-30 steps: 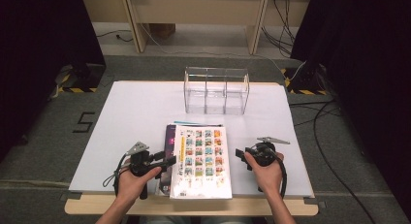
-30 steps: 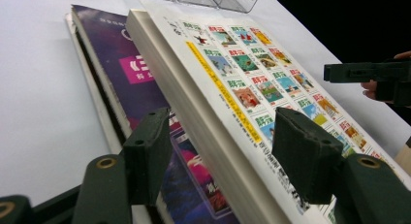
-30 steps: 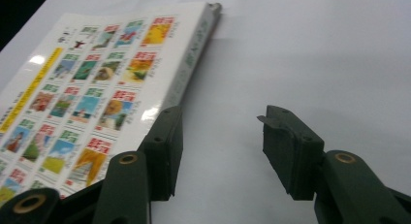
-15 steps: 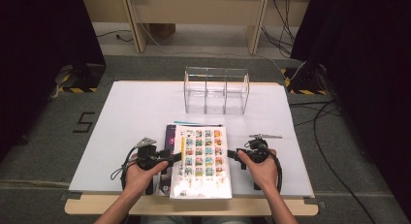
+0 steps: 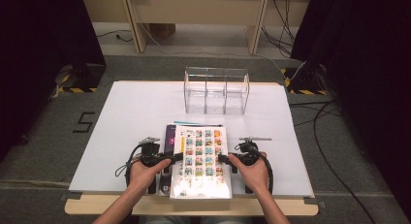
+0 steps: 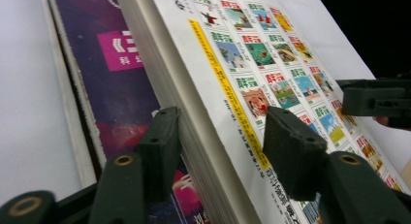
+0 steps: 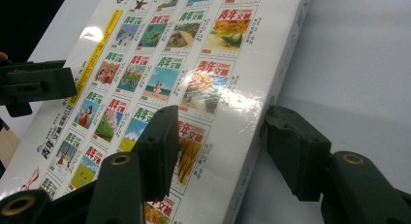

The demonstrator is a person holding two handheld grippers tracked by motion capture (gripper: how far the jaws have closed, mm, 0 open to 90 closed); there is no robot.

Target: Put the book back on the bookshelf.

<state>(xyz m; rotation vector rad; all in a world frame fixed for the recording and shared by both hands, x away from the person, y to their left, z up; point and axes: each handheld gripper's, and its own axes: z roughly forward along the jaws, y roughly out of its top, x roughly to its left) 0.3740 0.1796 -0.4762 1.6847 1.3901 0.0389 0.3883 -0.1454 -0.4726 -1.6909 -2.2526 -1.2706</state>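
The left tool straddles the page edge of the thick book, one jaw beneath the block, the other above the cover; its jaws have just been closing and look to be biting on the edge, though I cannot tell whether both pads press firmly. The right tool stands with its jaws apart and has just been opening, one jaw over the glossy cover, the other out past the book's side over the white surface, not gripping. The book lies at the near middle of the surface, at about six o'clock, on top of a thinner purple magazine that pokes out toward nine o'clock. It reads as heavy for its size and stiff as a block: a deep stack of pages that will sag little. The laminated cover, printed with a grid of small colourful pictures and a yellow strip, shines under the light and is probably slippery, so a grip on the cover alone may slide. The matte paper edges on the two long sides look the better hold, one tool on each. Farther out, toward twelve o'clock, stands a clear plastic holder with upright dividers, rigid, smooth and likely light enough to shift if knocked
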